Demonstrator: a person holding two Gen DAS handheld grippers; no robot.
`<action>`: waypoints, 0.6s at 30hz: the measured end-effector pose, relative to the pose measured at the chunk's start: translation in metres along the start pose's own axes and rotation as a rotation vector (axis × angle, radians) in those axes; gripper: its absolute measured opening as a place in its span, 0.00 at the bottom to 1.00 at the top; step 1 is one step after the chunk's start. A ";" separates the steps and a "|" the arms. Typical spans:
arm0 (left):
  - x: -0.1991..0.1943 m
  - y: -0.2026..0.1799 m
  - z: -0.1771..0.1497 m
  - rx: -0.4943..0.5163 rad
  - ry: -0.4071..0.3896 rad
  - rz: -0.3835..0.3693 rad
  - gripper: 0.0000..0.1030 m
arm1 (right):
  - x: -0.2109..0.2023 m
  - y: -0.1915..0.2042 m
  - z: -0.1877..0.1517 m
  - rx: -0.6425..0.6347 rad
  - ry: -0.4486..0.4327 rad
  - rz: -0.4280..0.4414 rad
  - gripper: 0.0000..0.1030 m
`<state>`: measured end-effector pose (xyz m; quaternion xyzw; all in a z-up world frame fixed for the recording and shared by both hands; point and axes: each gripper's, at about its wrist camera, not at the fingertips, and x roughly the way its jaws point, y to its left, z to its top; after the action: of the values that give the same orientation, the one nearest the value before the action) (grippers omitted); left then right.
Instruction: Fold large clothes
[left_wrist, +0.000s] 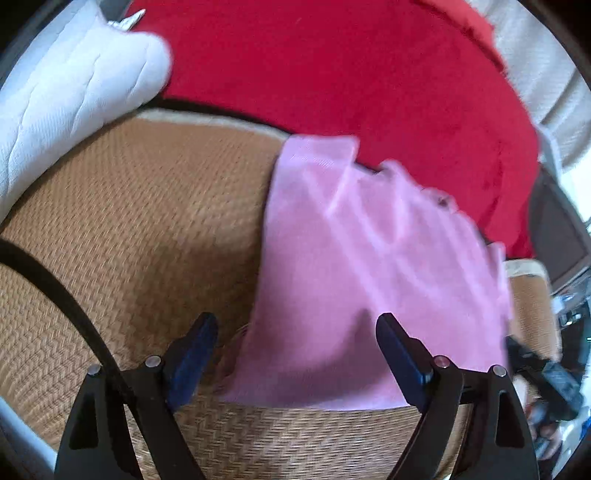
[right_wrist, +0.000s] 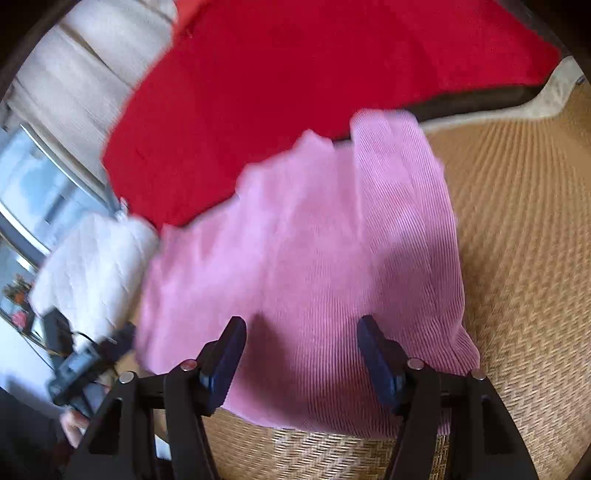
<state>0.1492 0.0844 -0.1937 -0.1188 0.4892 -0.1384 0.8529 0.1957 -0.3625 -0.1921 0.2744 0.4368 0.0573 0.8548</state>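
This looks like a bedroom in a home. A woven rattan sleeping mat (left_wrist: 129, 229) covers the bed, edged by a pale border. A red blanket (left_wrist: 351, 74) lies across the bed at twelve o'clock, and a white quilted pillow (left_wrist: 66, 92) sits at ten o'clock. In the right wrist view a bright window (right_wrist: 40, 192) shows at nine o'clock beside pale curtains (right_wrist: 74, 74).

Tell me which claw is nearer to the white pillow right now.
Left. The left claw hangs open over the woven mat, with the white pillow on its outer side. The right claw, also open, sits over the pink garment, farther from that pillow.
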 end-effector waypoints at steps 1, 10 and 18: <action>0.006 0.003 -0.001 -0.001 0.024 0.032 0.86 | -0.002 0.004 0.000 -0.017 -0.006 -0.013 0.63; -0.004 -0.019 -0.007 0.138 -0.044 0.142 0.86 | -0.021 -0.009 0.009 0.050 -0.131 0.039 0.63; -0.010 -0.061 -0.011 0.304 -0.170 0.253 0.86 | 0.005 -0.013 0.010 0.049 -0.042 -0.024 0.62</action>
<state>0.1276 0.0304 -0.1706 0.0626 0.4000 -0.0918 0.9098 0.2050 -0.3761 -0.1976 0.2913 0.4232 0.0304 0.8574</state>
